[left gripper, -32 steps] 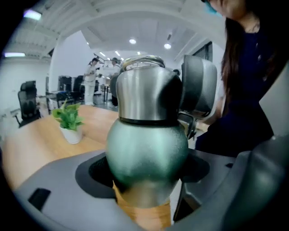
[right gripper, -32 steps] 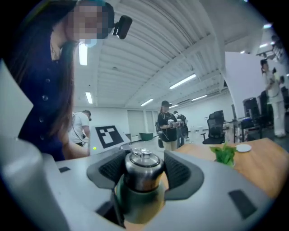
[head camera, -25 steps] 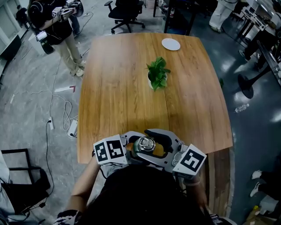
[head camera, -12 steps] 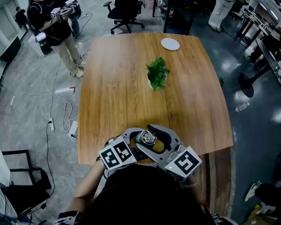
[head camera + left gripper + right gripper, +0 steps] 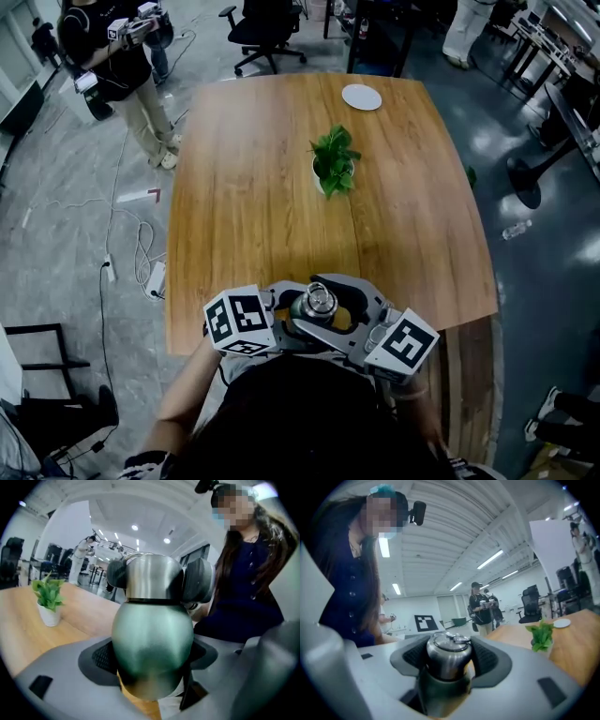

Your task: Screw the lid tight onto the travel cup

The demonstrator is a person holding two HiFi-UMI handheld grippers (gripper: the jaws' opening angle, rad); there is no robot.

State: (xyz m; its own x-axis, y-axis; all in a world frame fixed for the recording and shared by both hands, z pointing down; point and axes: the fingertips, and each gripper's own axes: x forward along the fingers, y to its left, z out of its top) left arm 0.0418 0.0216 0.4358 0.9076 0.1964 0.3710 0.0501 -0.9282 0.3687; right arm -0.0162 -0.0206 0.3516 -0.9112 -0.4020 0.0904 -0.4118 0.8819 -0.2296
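Left gripper view shows your left gripper point(image 5: 152, 660) with its fingers point(image 5: 101, 657) pinching the round green body of the travel cup point(image 5: 152, 634), one dark pad pressed against each side. Just past those fingers, the steel lid point(image 5: 152, 576) sits on the neck of the cup, and two more dark pads press on the lid from either side.

Right gripper view shows those pads are yours too. Your right gripper point(image 5: 450, 657) has its fingers point(image 5: 487, 658) closed on the lid, which fills the gap between them. The dark cup body drops away below the fingers.

In the head view you hold both grippers close to your body at the near edge of the tabletop point(image 5: 253, 197). Their fingers meet around the cup from left and right, and the top of the lid faces up between them.

Well beyond the fingers, a potted plant point(image 5: 333, 161) stands near the middle of the tabletop. A white plate point(image 5: 362, 97) lies farther off by the far edge. Past the tabletop, to the left of the fingers, a person point(image 5: 117, 61) stands on the floor, and an office chair point(image 5: 267, 28) sits behind the far edge.
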